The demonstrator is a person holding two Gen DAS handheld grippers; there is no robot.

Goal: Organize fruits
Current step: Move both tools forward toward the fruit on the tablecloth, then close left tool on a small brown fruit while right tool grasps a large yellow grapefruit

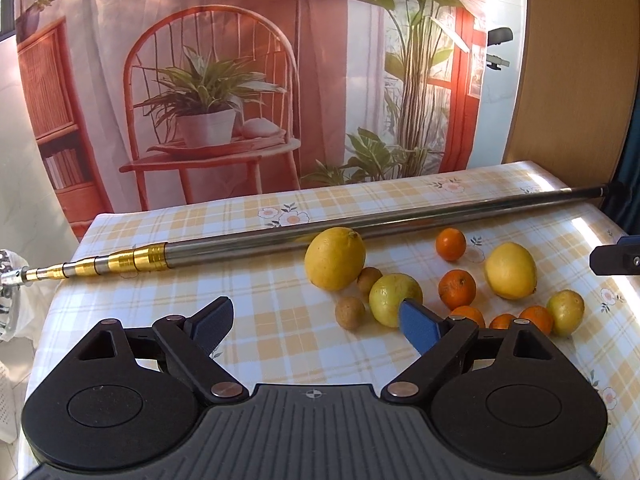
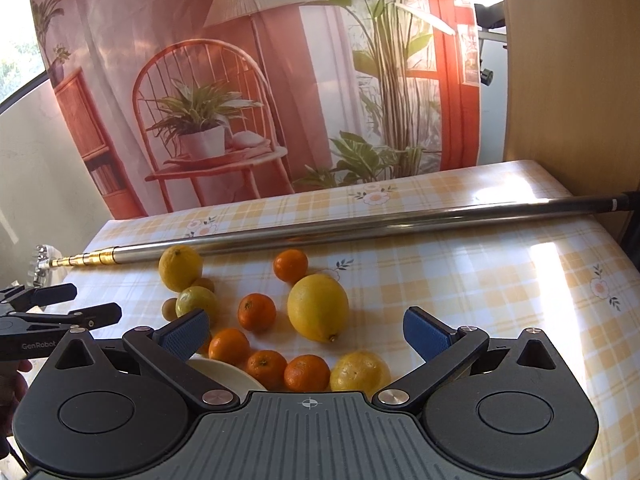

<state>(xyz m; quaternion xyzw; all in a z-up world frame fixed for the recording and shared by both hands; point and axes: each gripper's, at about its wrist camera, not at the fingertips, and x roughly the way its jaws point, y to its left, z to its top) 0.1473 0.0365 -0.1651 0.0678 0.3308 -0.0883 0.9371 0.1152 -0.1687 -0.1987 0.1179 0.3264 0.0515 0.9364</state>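
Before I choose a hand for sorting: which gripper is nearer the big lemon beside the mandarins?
Right. The right gripper hovers open just before the big lemon; the left gripper is open, off to the lemon's left.

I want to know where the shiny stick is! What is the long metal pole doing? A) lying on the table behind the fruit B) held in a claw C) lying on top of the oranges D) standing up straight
A: the pole lies flat across the checked table, behind the lemons and oranges, and both claws, the left claw and the right claw, are open and hold nothing.
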